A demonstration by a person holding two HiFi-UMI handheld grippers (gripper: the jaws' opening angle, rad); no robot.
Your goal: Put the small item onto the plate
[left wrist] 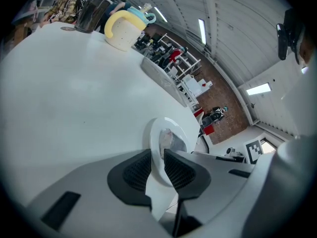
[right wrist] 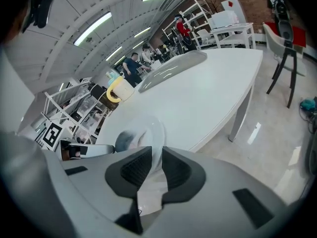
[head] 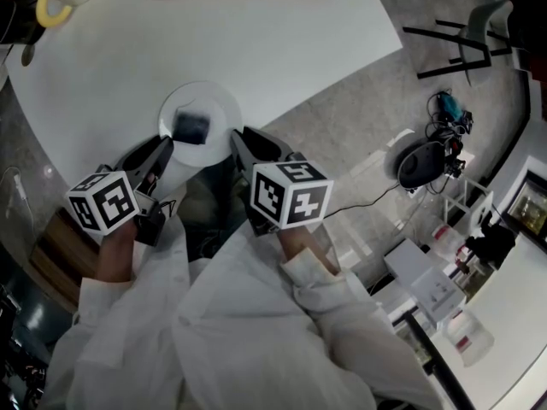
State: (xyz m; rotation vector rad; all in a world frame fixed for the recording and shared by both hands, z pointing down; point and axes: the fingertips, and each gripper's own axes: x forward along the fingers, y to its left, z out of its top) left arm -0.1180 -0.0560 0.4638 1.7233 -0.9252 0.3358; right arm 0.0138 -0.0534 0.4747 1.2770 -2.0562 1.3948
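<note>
- Resting on the plate [head: 220, 102], near its middle: small item [head: 191, 126], dark; placement judged complete.
- Left tongs [left wrist: 157, 158]: closed on the plate's rim.
- Right tongs [right wrist: 156, 156]: closed on the plate's rim, other side.
- Remaining, by judgement: releasing the plate, near the counter [head: 282, 41] edge.

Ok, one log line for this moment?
small item: already on plate | plate: at near edge of table | left gripper: closed on plate rim | right gripper: closed on plate rim
</note>
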